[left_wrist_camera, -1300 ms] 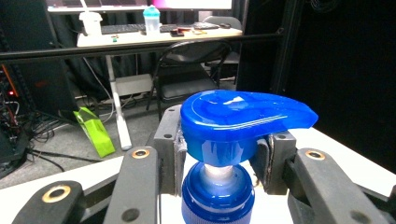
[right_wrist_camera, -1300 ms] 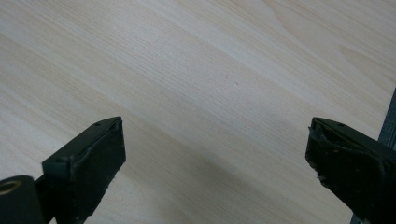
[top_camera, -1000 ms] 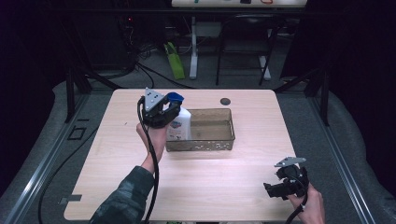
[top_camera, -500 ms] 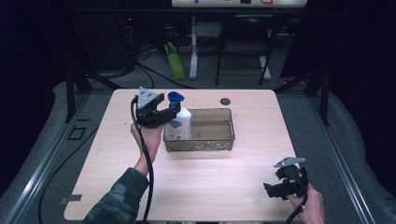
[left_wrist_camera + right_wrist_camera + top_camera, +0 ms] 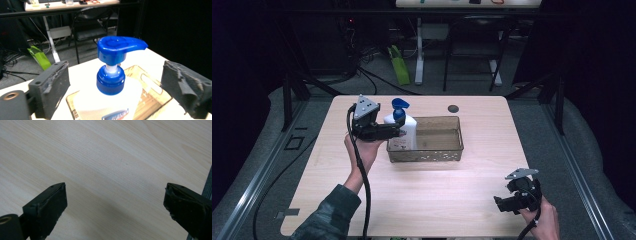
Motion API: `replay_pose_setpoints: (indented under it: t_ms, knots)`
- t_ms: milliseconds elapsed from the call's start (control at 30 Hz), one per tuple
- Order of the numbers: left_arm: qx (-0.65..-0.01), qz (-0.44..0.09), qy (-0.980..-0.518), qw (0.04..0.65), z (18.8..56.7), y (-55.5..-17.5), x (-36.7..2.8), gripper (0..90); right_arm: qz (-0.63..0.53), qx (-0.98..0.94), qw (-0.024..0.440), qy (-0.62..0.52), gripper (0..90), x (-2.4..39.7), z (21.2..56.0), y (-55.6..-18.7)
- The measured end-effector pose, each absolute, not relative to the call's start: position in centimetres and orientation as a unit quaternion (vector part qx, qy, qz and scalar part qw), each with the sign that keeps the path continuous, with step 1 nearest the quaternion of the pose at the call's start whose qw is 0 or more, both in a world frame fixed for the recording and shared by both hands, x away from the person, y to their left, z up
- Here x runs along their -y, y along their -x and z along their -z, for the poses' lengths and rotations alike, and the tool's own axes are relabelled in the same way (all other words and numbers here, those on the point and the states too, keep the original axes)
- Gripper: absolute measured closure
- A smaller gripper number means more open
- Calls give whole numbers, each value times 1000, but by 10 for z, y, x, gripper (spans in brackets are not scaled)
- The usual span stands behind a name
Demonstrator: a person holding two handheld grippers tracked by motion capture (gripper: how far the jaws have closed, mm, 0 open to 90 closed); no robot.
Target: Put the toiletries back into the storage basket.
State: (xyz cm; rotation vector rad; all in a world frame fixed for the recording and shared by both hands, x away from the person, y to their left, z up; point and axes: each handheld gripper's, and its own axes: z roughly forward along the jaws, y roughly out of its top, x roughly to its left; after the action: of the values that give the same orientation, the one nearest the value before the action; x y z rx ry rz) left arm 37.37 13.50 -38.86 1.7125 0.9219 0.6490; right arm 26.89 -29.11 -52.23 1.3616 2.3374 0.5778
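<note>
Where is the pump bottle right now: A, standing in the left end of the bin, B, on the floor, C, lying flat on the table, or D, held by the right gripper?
A: the pump bottle stands upright in the left end of the bin, between the left gripper's open jaws.

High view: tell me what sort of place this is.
Probably a lab or workshop set up for recording, not a home. A bare wooden table stands on grey floor between metal rails, loose cables run behind it, and a second workbench stands at the back amid dark surroundings.
</note>
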Motion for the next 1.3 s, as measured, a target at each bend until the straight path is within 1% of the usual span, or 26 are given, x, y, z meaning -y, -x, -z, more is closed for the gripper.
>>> replay_pose_setpoints:
  t_ms: [133,567,833,1033,1133,1300]
  knots:
    - [-381,-269,-721,513,390,-369,-139,32,-205,-830,185,-484,43,291,523,-269]
    - [-391,-264,-734,488,409,-364,-157,26,-202,-832,185,-483,43,290,523,-269]
    - [-404,-256,-749,459,432,-365,-170,15,-200,-832,187,-483,42,290,523,-269]
    - [-422,-240,-756,439,452,-368,-183,7,-200,-832,186,-483,42,291,523,-269]
    - [-426,-227,-769,420,465,-371,-189,7,-198,-833,187,-482,42,290,524,-269]
    - [-435,-224,-770,409,477,-372,-196,5,-197,-833,187,-482,42,291,524,-270]
